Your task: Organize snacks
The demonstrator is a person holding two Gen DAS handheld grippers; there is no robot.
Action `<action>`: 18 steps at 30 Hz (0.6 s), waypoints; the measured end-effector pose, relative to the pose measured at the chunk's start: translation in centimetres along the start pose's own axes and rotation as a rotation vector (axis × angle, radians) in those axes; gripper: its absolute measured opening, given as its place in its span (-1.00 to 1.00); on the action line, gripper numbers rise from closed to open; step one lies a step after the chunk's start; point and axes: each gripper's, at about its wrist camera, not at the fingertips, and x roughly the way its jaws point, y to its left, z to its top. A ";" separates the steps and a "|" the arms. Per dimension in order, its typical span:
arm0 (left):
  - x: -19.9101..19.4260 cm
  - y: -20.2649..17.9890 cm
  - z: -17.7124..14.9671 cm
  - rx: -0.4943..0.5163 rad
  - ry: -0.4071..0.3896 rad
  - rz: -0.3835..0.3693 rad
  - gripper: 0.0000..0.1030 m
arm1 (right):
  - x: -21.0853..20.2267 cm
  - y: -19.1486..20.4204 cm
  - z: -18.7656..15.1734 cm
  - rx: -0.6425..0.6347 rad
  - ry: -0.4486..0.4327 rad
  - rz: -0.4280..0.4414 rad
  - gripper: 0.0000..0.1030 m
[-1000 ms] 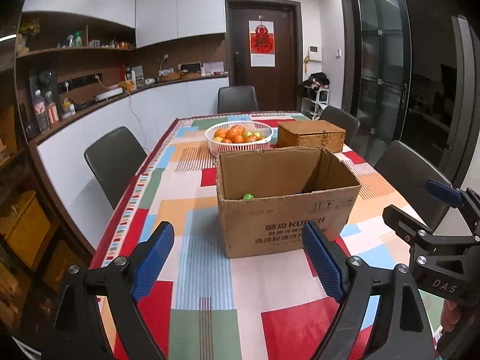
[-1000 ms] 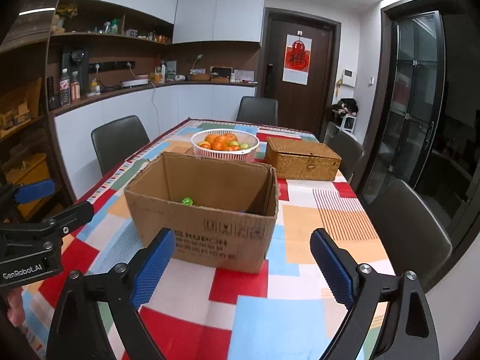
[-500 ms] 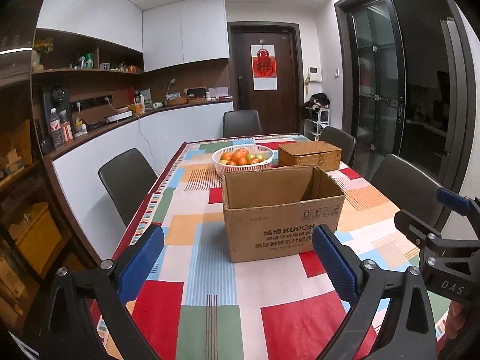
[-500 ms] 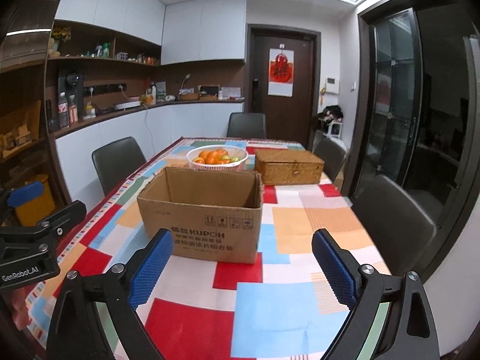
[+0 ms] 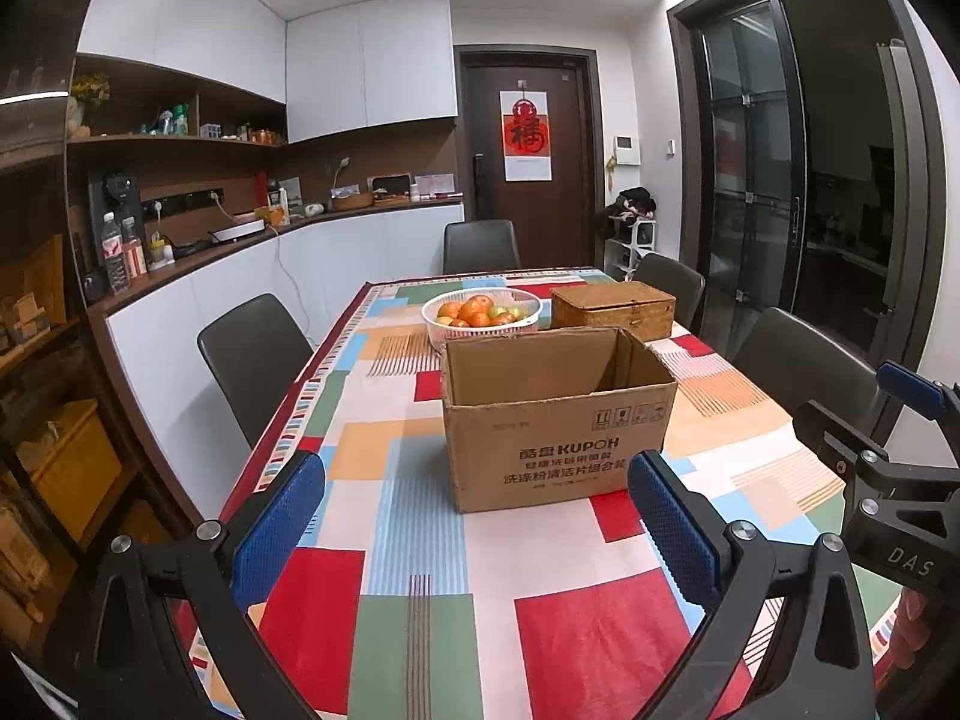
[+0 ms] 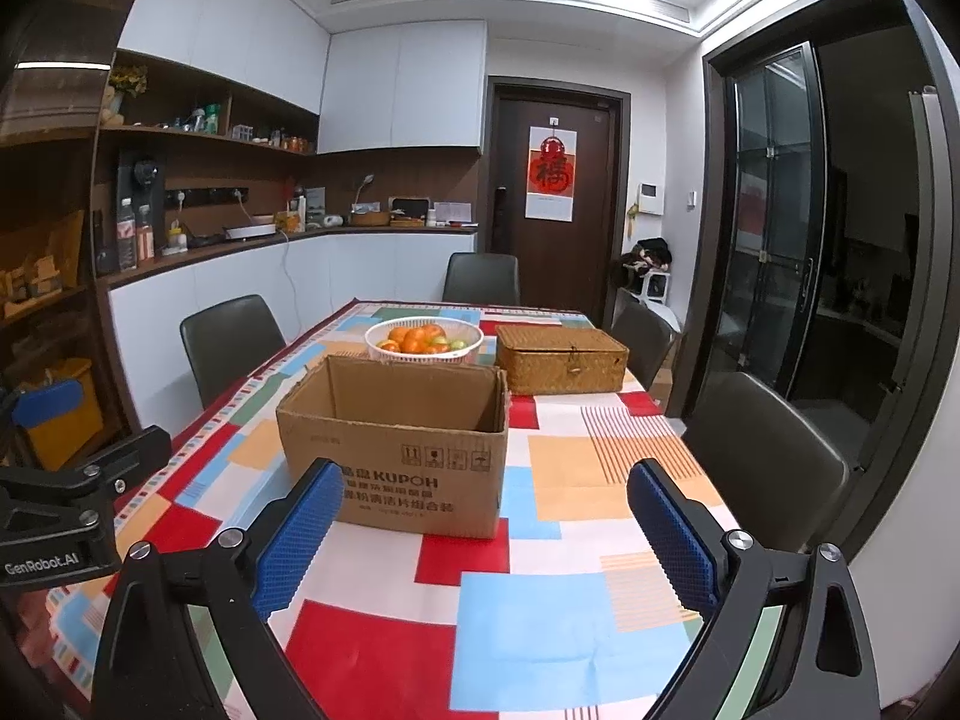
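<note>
Reading "KUPOH" (cardboard box (image 5: 558,414)), "DAS", "GenRobot.AI".

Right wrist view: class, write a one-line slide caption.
Open tongs hover empty before a cardboard box on a patchwork tablecloth, fruit basket and wicker box behind.

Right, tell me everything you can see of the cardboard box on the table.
The cardboard box is plain brown corrugated card, open-topped, its flaps out of sight. The near face carries dark print: KUPOH, Chinese characters and small handling symbols. It stands upright on the patchwork tablecloth near the table's middle, in front of the white fruit basket and the wicker box; whether it touches them cannot be told. Nothing inside is visible. Neither gripper touches it.
</note>
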 end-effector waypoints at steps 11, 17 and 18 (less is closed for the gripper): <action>-0.2 0.3 -0.1 -0.002 -0.018 0.004 1.00 | 0.3 0.0 -0.2 0.005 0.009 0.008 0.88; -0.3 0.4 -0.1 -0.006 -0.020 0.005 1.00 | 0.1 0.0 -0.3 0.003 0.002 0.009 0.88; -0.2 0.3 -0.1 -0.006 -0.020 0.005 1.00 | 0.1 0.1 -0.3 0.001 0.002 0.009 0.88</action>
